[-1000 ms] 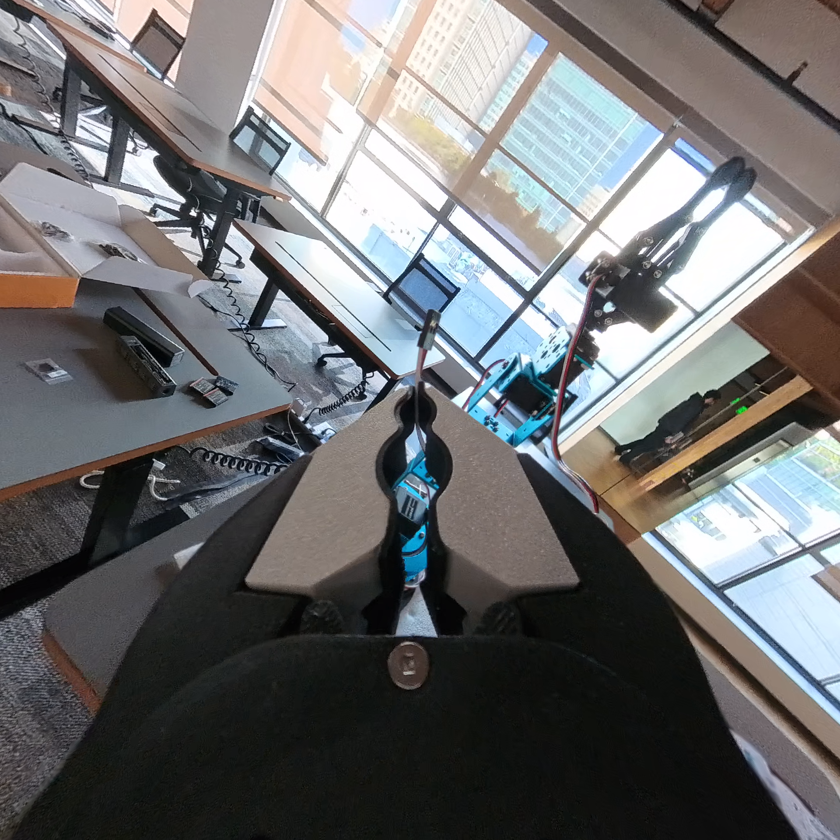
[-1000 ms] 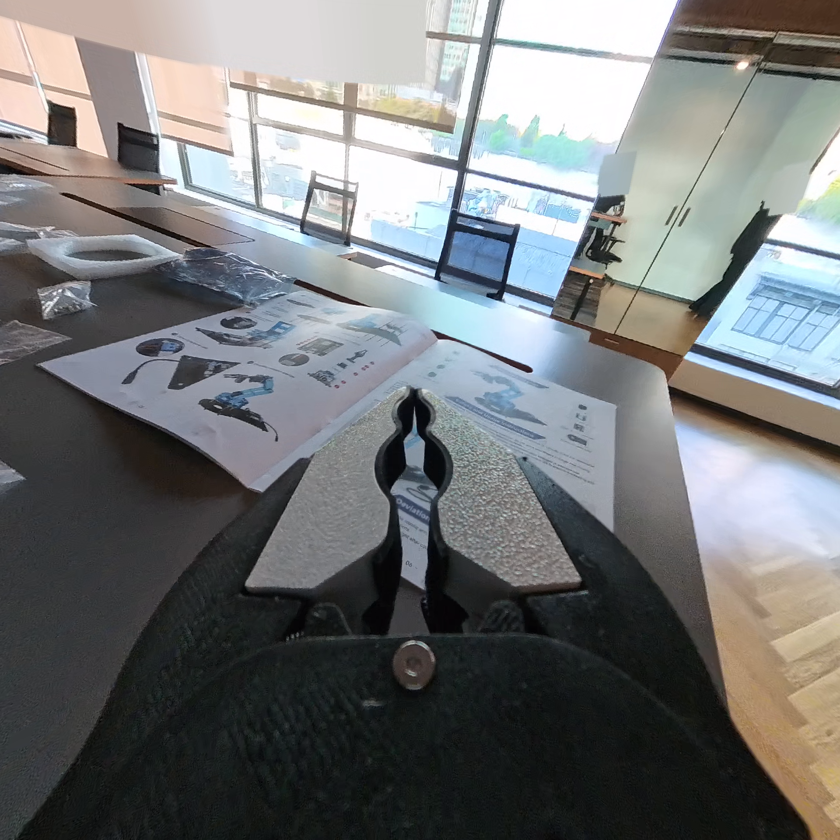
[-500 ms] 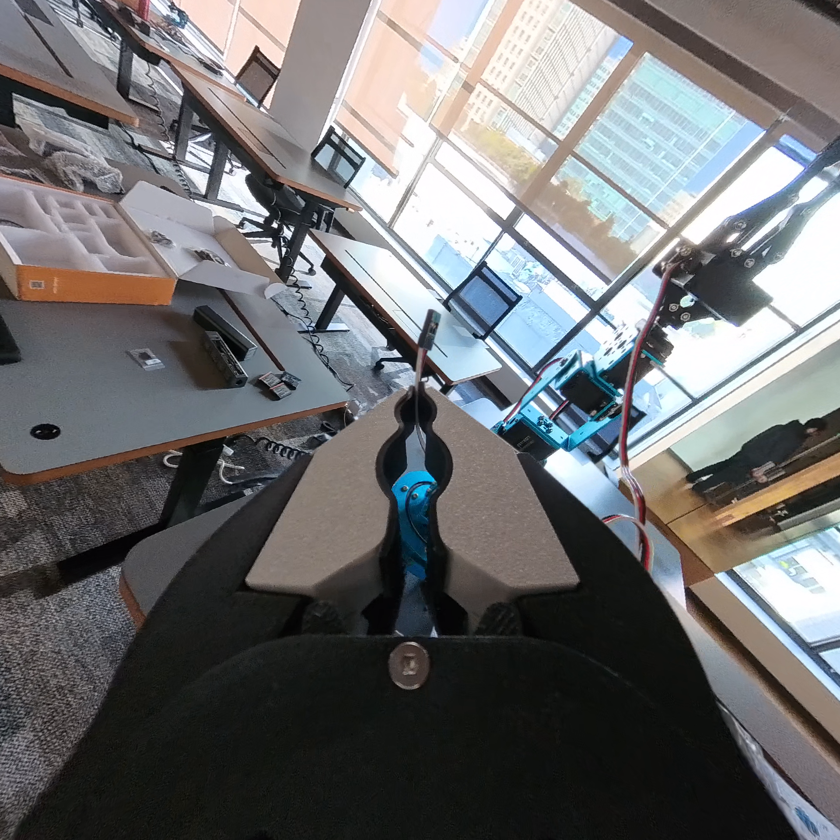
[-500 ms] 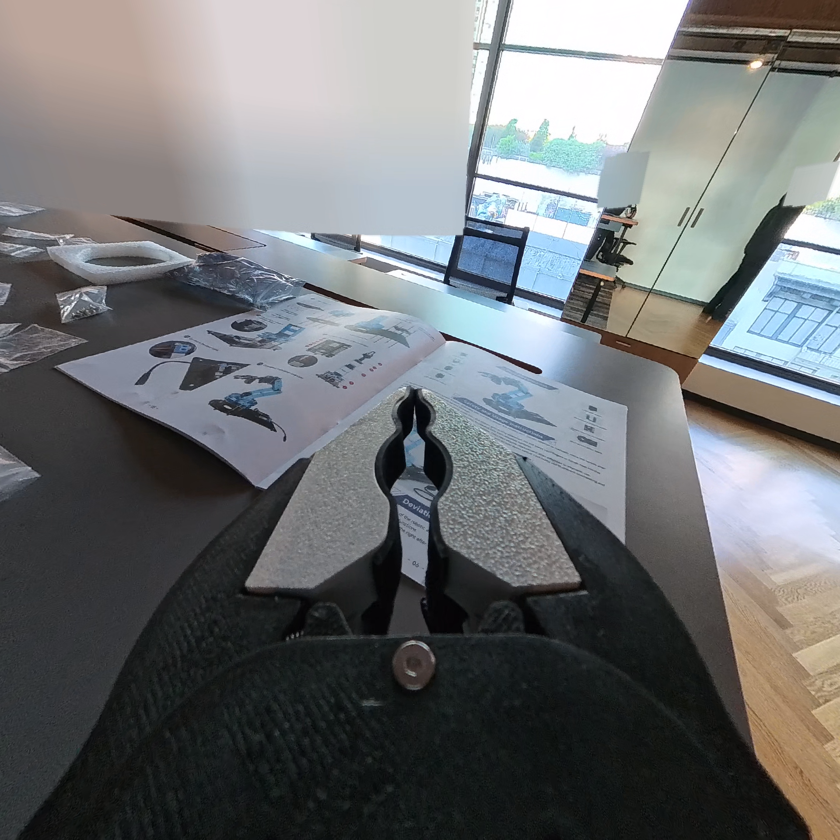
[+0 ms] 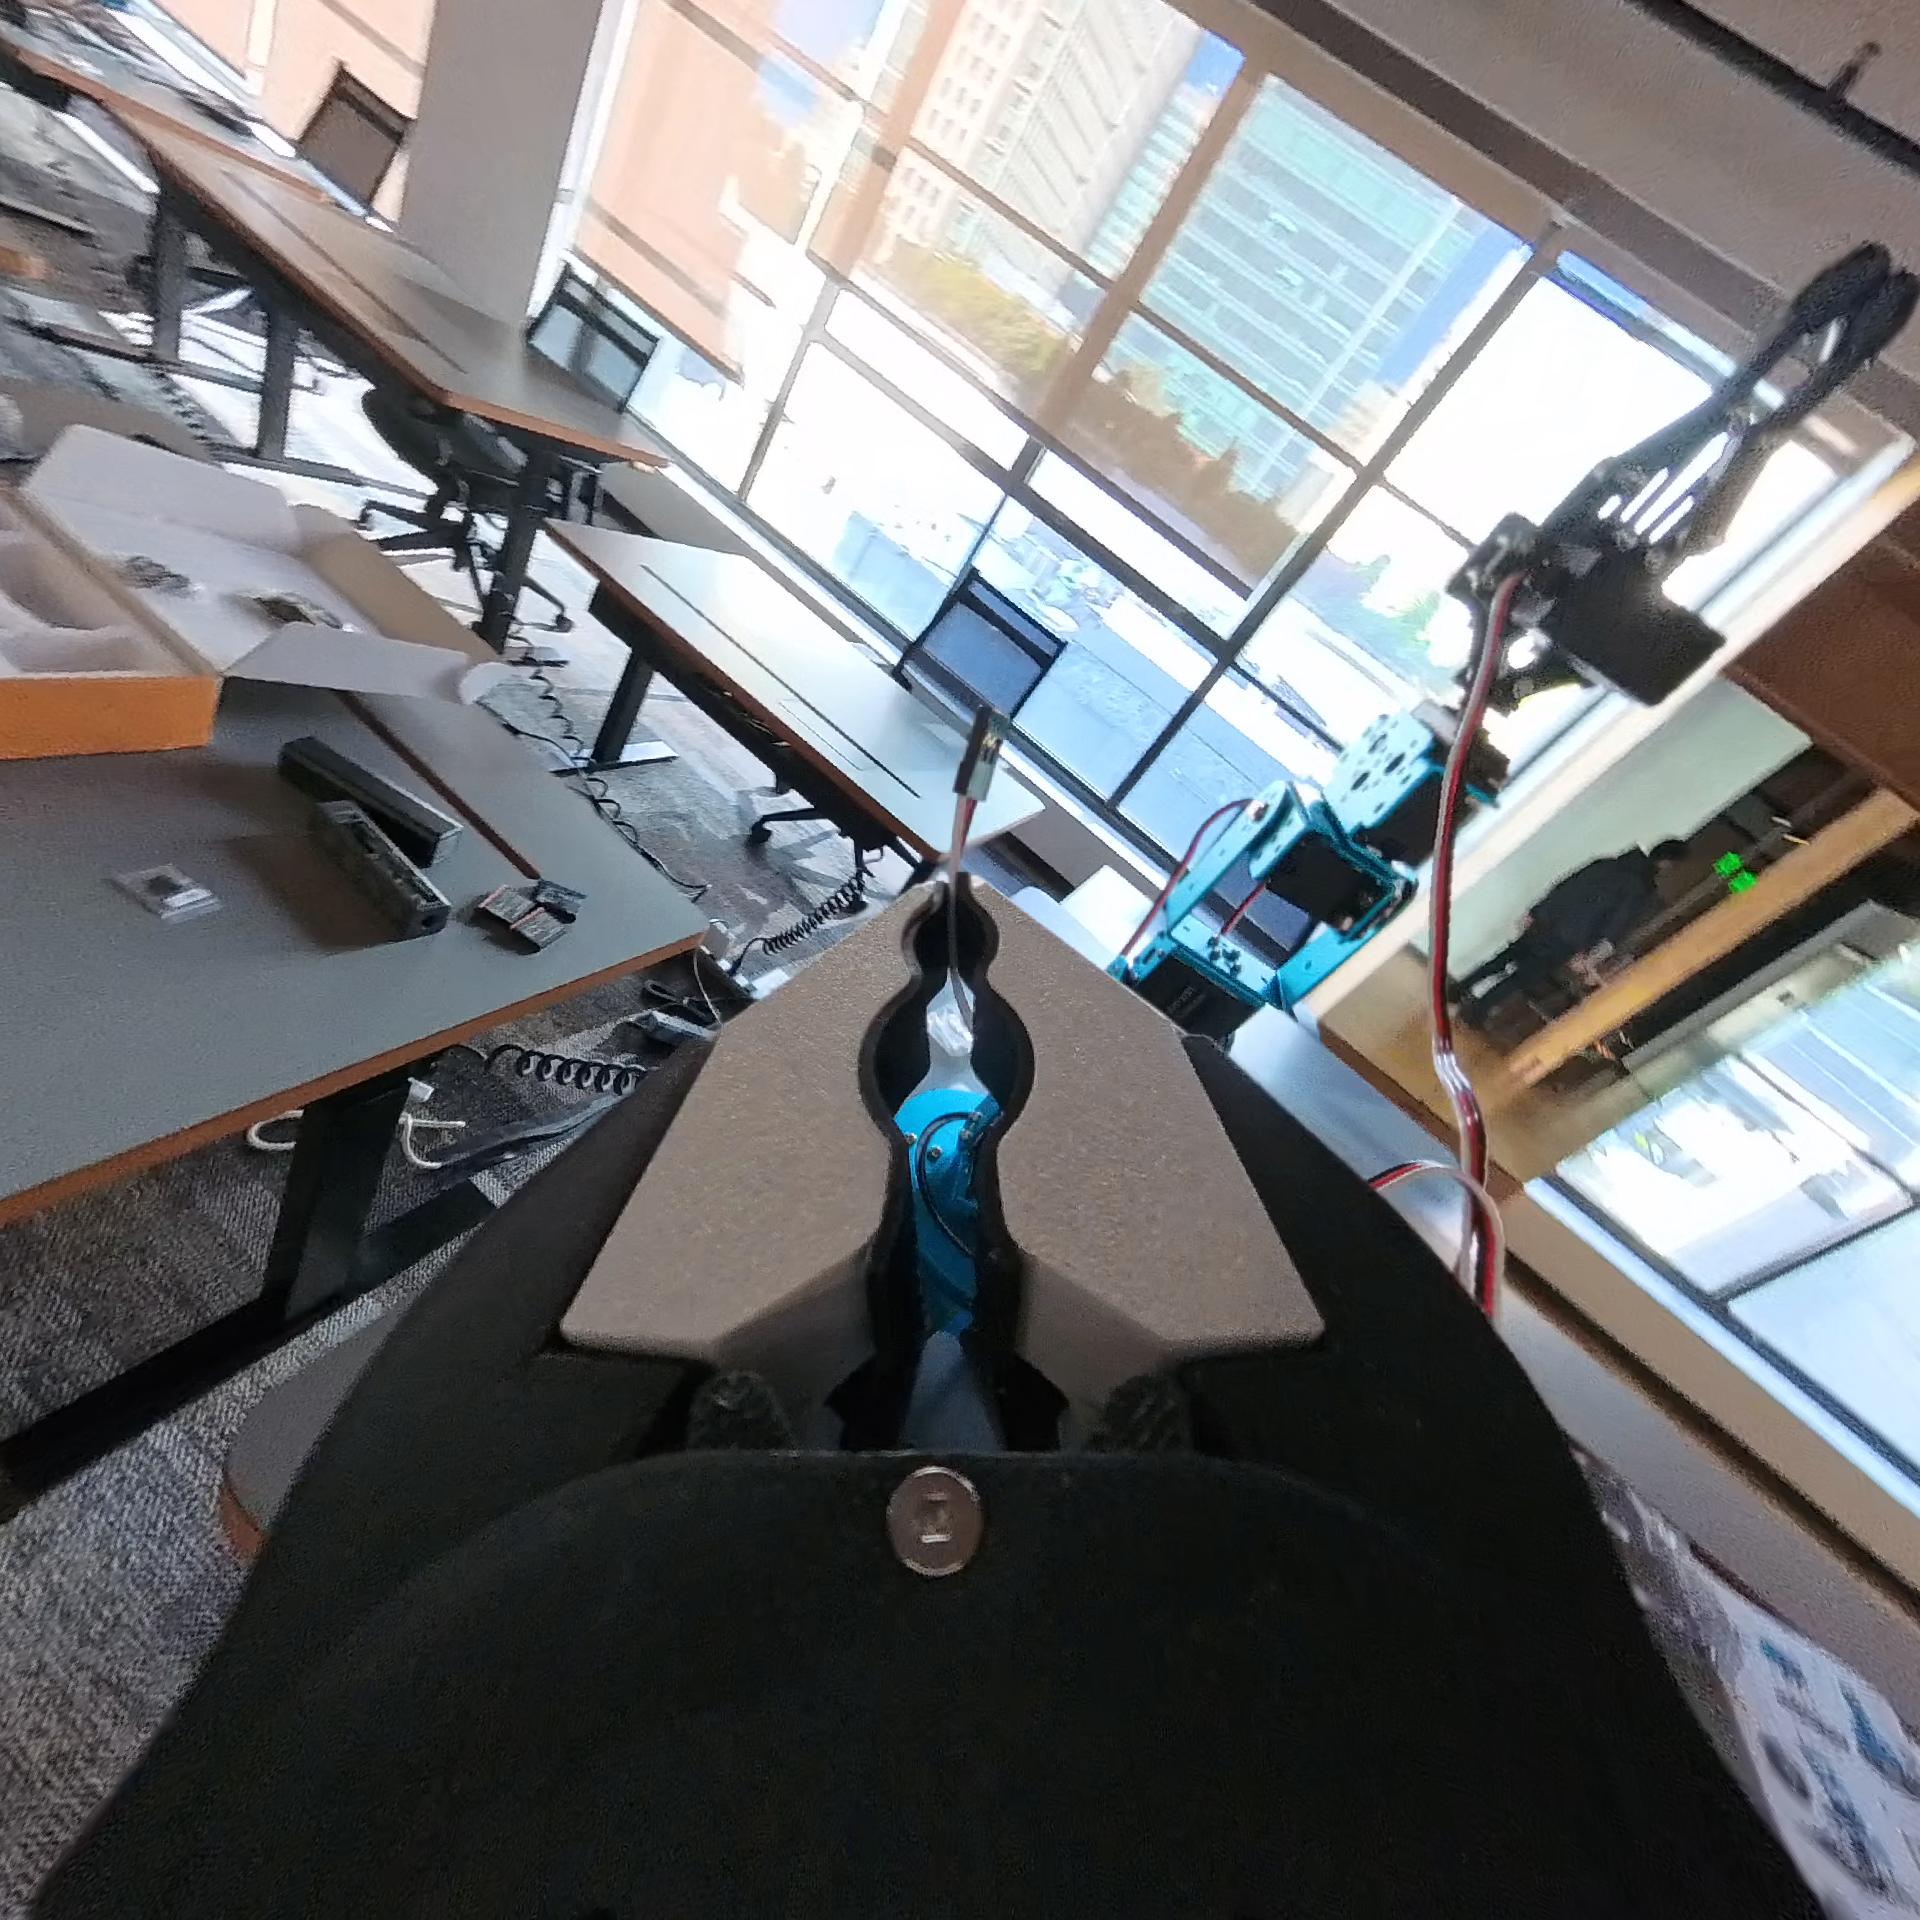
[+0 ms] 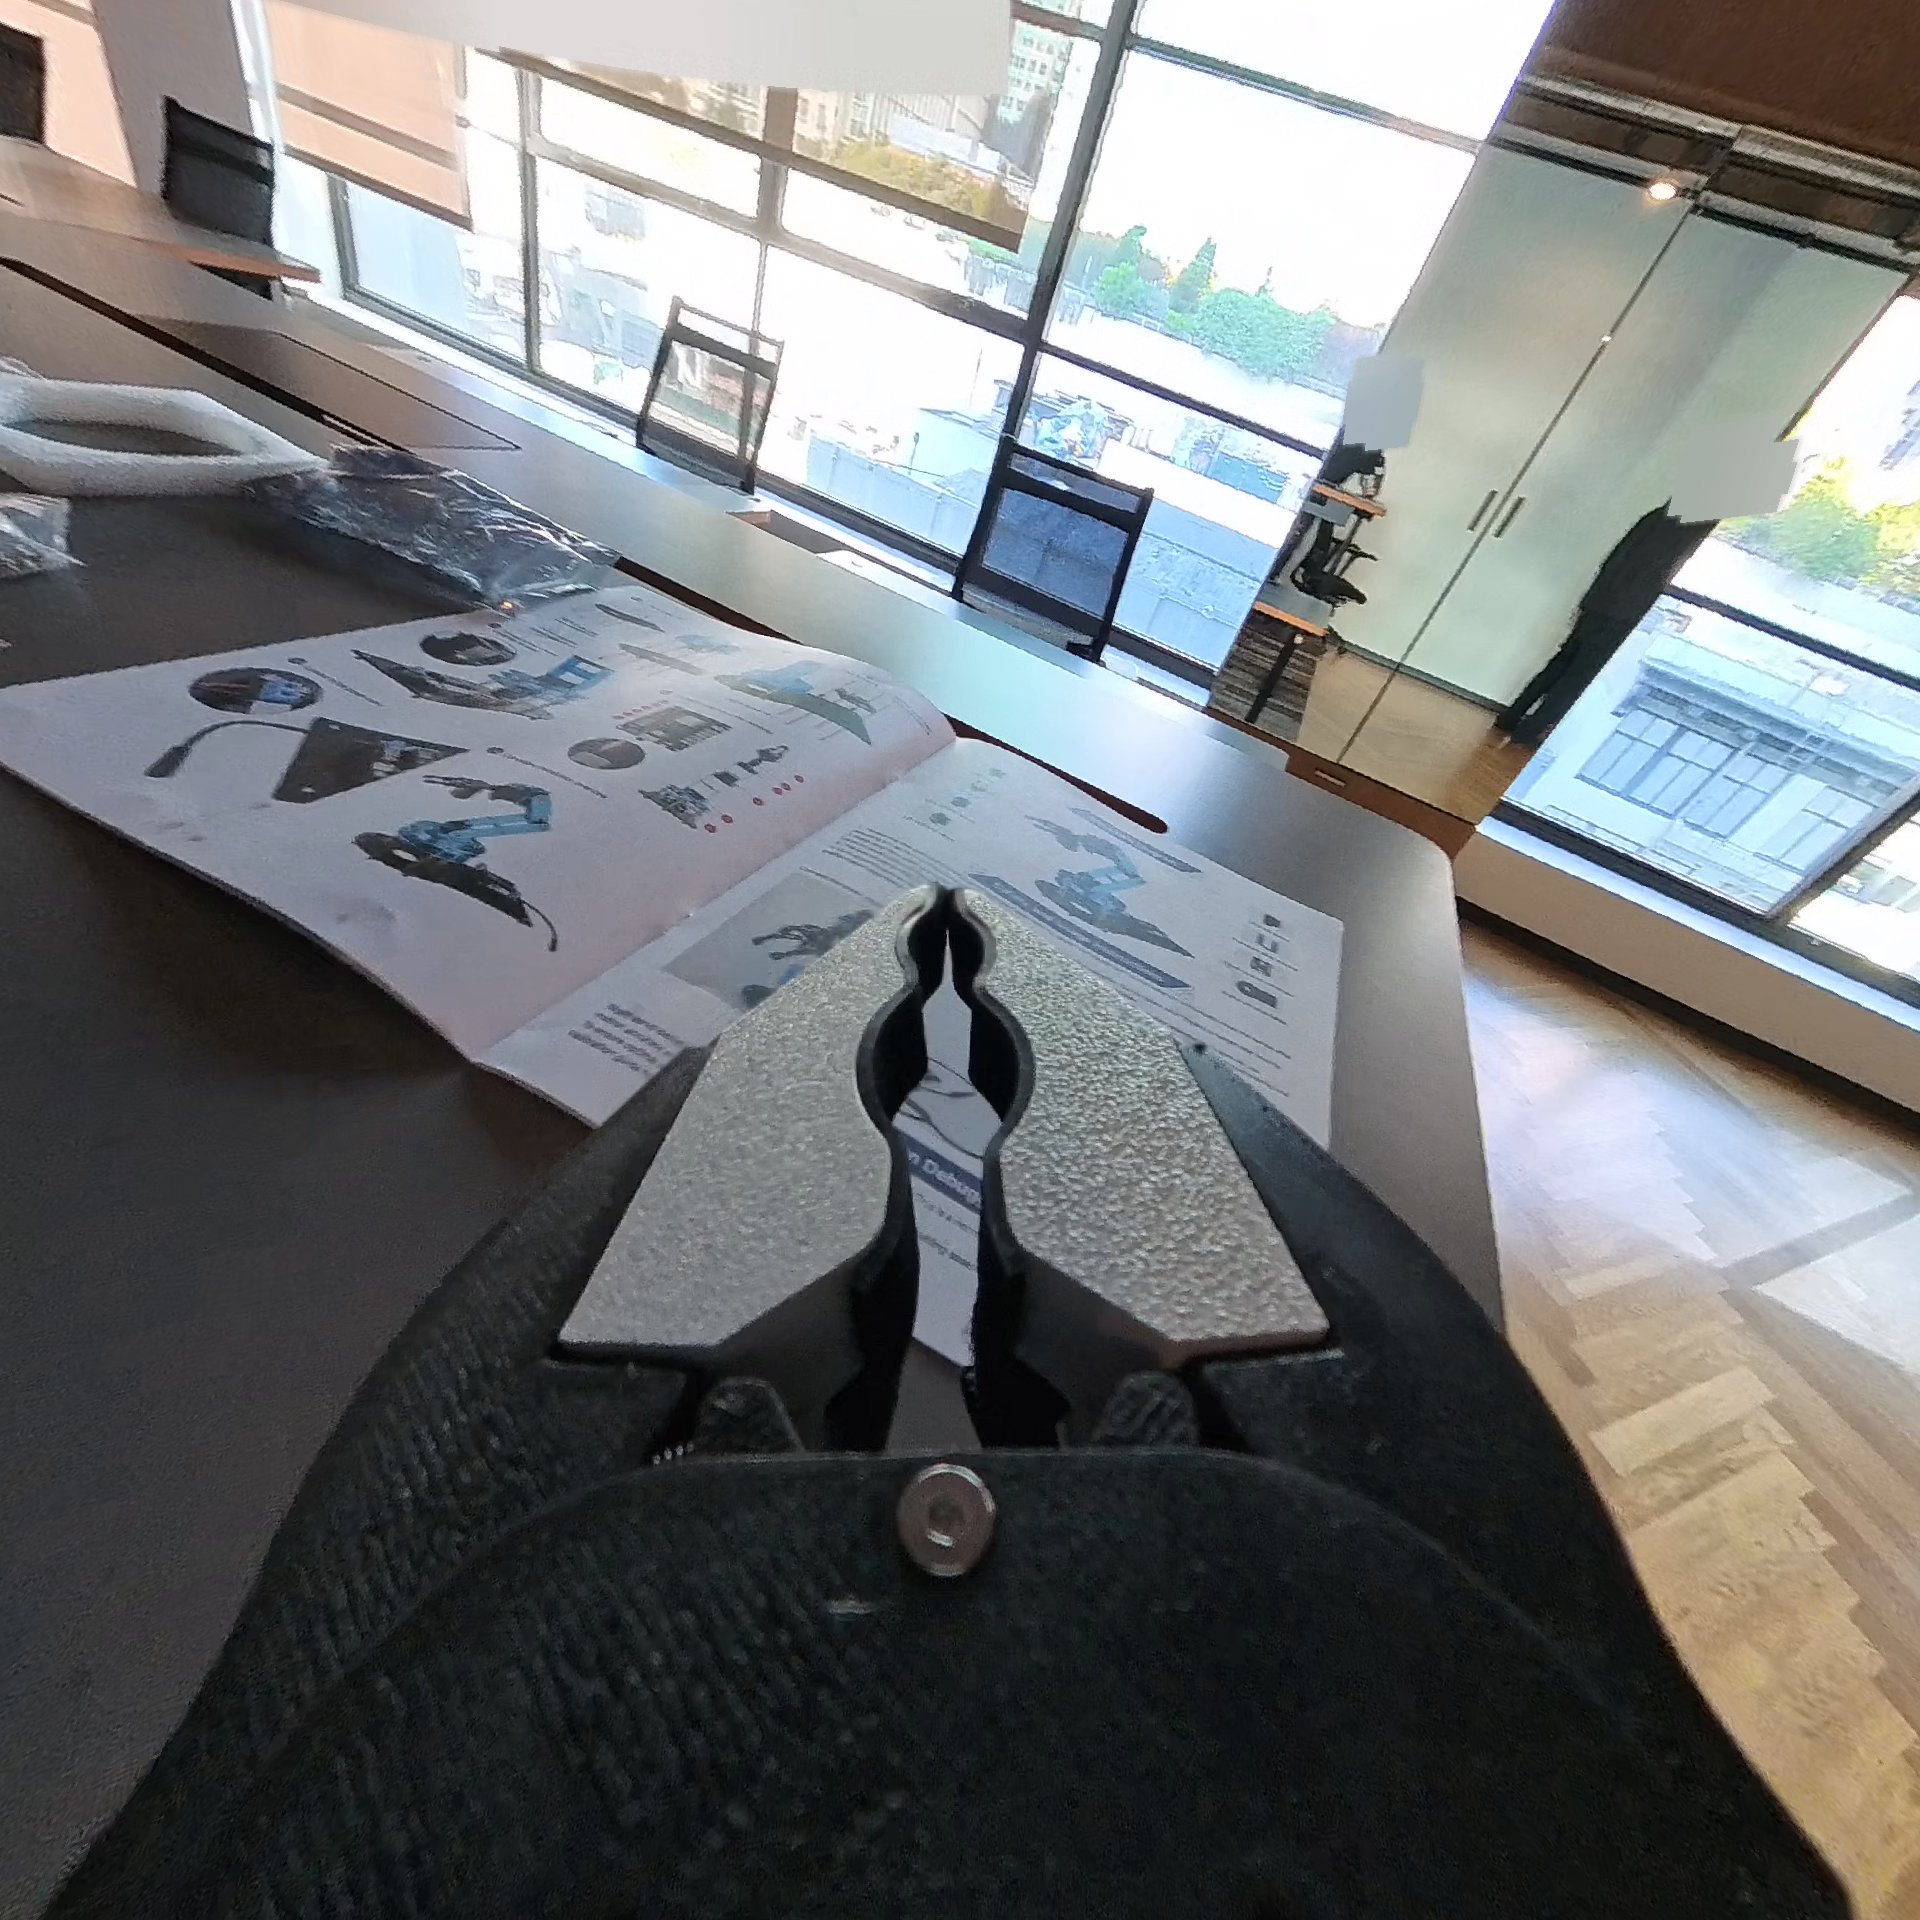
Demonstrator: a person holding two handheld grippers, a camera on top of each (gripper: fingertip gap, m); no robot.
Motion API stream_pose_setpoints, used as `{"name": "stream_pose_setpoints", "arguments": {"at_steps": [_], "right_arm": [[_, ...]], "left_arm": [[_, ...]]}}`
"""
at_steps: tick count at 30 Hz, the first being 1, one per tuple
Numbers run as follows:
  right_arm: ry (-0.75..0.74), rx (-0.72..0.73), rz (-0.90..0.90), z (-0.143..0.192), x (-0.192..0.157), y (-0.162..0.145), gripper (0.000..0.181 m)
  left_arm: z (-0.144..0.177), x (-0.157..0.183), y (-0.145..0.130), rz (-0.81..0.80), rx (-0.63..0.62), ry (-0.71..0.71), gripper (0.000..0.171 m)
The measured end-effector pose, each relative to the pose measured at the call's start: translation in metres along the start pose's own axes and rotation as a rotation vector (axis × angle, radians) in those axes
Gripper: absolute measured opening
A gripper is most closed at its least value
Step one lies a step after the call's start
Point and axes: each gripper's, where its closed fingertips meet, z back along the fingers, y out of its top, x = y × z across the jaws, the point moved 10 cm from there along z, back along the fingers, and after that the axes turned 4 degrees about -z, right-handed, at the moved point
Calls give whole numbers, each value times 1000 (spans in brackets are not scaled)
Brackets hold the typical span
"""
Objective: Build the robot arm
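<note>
While your left tool [image 5: 951, 894] is clamped on a thin wire [image 5: 961, 831] near the blue robot arm [image 5: 1309, 883], your right tool [image 6: 945, 904] is closed and empty above the open booklet [image 6: 468, 790] on the counter [image 6: 208, 1091].

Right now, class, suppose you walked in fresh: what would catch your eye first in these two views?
First, the left gripper, shut on a thin servo cable whose connector sticks up past its tips. To its right stands a small blue robot arm with a black claw, against the windows. In the right wrist view, the right gripper, shut and empty, hovers over an open illustrated manual.
</note>
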Motion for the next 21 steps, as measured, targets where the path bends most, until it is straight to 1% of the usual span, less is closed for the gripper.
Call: {"name": "stream_pose_setpoints", "arguments": {"at_steps": [2,5,7,9,10,11,12,13,15,17,19,21], "right_arm": [[-41,-11,16,-1,1,0,0],[-130,-36,106,-1,-2,1,0],[-185,-39,198,-1,-9,3,0],[-247,-51,314,-1,-22,7,0],[-289,-76,344,-1,-31,11,0],[-324,-94,333,0,-46,20,0],[-331,-89,303,2,-66,34,0],[-325,-53,283,4,-93,53,0],[-327,26,262,10,-156,89,0],[-298,65,229,12,-229,119,0],[-233,75,204,10,-310,143,0],[-183,108,191,5,-392,164,0]], "left_arm": [[-6,-5,2,-40,-28,-53,0],[-15,-14,7,-90,-55,-156,0],[-19,-18,11,-161,-42,-230,0],[-21,-21,17,-268,-25,-299,0],[-21,-23,20,-329,2,-331,0],[-20,-25,25,-388,36,-363,0],[-19,-29,28,-442,58,-393,0],[-20,-34,31,-486,65,-430,0],[-25,-47,35,-563,58,-529,0],[-34,-61,34,-627,54,-649,0],[-45,-74,27,-675,55,-771,0],[-56,-84,17,-694,55,-852,0]]}}
